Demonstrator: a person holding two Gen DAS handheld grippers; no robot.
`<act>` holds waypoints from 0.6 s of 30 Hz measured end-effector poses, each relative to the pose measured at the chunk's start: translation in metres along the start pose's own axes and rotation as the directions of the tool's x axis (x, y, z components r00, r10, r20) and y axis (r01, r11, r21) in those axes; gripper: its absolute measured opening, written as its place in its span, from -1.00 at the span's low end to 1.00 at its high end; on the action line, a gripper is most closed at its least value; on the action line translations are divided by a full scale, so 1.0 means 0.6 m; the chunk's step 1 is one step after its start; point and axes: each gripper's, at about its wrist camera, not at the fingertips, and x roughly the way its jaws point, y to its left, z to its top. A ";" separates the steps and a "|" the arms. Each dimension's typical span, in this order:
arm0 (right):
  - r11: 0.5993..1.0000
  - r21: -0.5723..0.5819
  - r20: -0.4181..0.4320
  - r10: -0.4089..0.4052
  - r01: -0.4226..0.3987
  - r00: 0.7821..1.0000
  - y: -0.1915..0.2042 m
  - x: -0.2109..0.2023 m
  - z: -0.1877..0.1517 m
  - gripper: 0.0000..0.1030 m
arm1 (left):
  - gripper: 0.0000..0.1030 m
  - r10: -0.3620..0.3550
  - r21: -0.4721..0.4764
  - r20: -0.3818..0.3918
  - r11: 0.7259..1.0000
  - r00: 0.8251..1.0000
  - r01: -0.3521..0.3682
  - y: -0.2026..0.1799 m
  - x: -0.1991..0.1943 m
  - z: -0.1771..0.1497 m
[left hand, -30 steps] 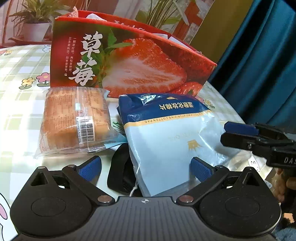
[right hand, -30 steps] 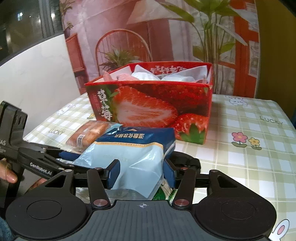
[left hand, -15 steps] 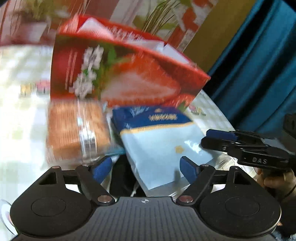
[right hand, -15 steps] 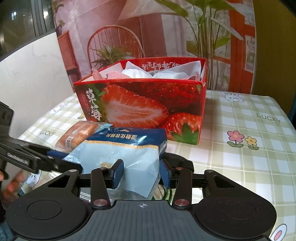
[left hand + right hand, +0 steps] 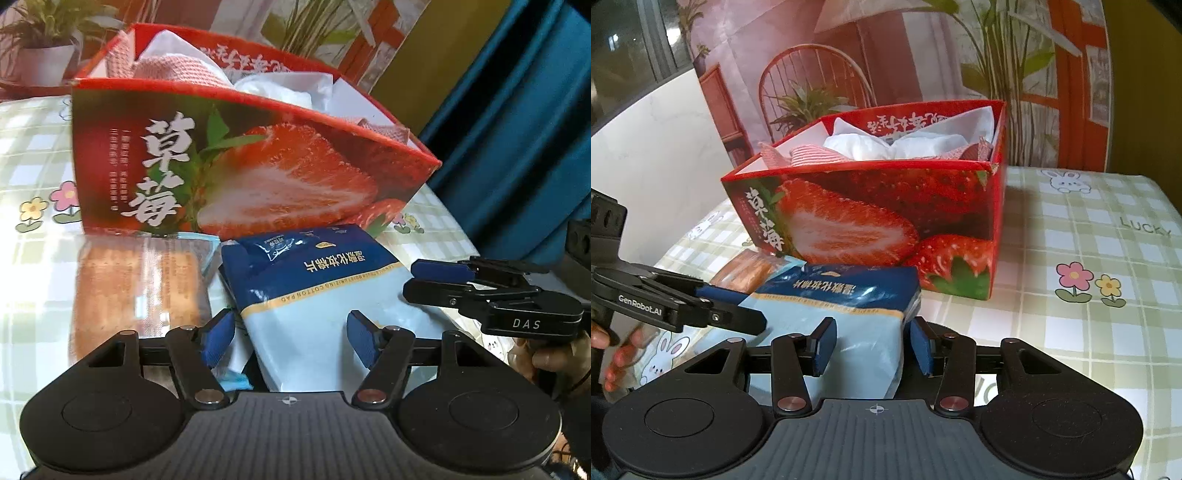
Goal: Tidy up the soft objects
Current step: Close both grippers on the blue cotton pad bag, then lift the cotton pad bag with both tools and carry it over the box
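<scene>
A blue and white cotton pad pack (image 5: 317,295) is held off the table in front of the red strawberry box (image 5: 240,177). My left gripper (image 5: 291,339) is shut on the pack's near end. My right gripper (image 5: 871,345) is shut on the same pack (image 5: 849,310) from its other side. Each gripper shows side-on in the other's view: the right one (image 5: 436,280) in the left wrist view, the left one (image 5: 738,310) in the right wrist view. The box (image 5: 879,221) holds white tissue and pink cloths. A wrapped bread (image 5: 136,288) lies left of the pack.
A black object (image 5: 255,369) lies under the pack. The checked tablecloth (image 5: 1089,295) spreads to the right of the box. A blue curtain (image 5: 517,129) hangs at the right. A potted plant (image 5: 44,55) stands at the back left.
Both grippers have closed in on the pack and lifted it. The views have risen, so the box's contents now show. The box looks closer.
</scene>
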 end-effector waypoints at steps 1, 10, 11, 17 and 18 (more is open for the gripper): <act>1.000 -0.002 -0.007 0.005 -0.005 1.000 -0.002 0.005 0.002 -0.19 | 0.34 0.001 0.006 -0.007 1.000 1.000 -0.001 -0.001 0.006 0.003; 0.999 0.014 -0.082 0.048 -0.047 0.995 -0.006 0.052 0.006 -0.29 | 0.23 -0.005 0.055 -0.028 0.998 1.000 0.007 -0.021 0.032 0.016; 0.999 0.005 -0.080 0.045 -0.045 0.996 -0.002 0.050 0.007 -0.33 | 0.15 -0.005 0.055 -0.018 0.998 1.000 0.006 -0.019 0.023 0.013; 0.996 -0.073 -0.025 0.051 -0.053 0.998 0.019 0.010 0.021 -0.52 | 0.09 -0.056 0.022 0.058 0.998 0.997 0.054 -0.015 -0.020 0.011; 0.995 -0.088 -0.014 0.051 -0.052 0.999 0.023 0.002 0.023 -0.52 | 0.09 -0.064 0.022 0.073 0.998 0.995 0.063 -0.017 -0.029 0.009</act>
